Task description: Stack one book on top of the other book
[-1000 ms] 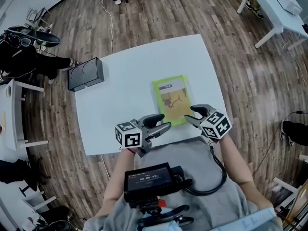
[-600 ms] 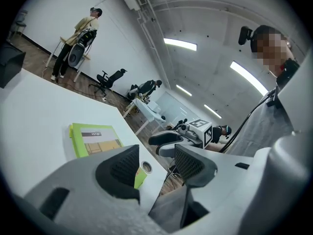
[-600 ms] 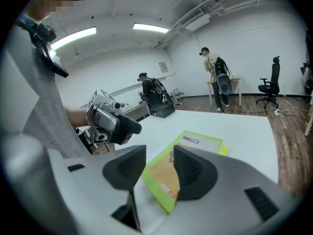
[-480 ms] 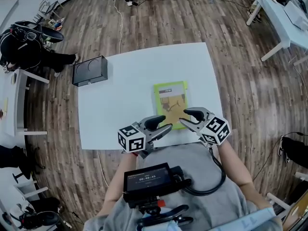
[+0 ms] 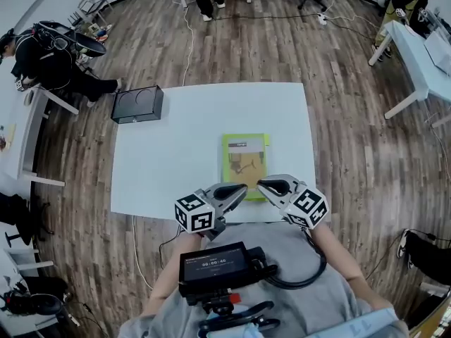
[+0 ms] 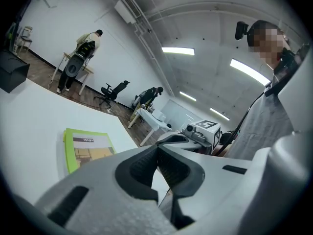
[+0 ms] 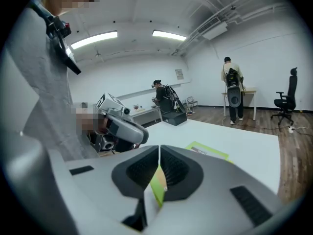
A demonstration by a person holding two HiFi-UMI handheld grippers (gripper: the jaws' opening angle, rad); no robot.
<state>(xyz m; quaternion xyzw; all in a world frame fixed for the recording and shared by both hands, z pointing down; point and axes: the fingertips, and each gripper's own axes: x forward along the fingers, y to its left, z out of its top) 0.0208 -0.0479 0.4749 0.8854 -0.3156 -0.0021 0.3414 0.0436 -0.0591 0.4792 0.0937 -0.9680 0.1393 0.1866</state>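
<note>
Now both claws are clenched on nothing. The left claw [image 6: 157,153] and the right claw [image 7: 159,153] have just closed, and their pads meet with no thing between them. The green strip seen through the right claw's gap is the book lying beyond it, not something held.

In the head view the two tips point toward each other, close together, over the near end of the green book [image 5: 244,159]. That book lies flat on the white bench [image 5: 176,132], toward its near edge and roughly square to it. A paler sliver at its far right corner looks like the lower book [image 5: 265,140]. By that I judge the stack already made, though too little shows to be sure.

The danger from here is the claws themselves. If either tip dips or sweeps sideways as it leaves, it could catch the top cover and slide it askew. Because the stack lies close to the bench's near edge, a drag toward the person could carry a book off it.
</note>
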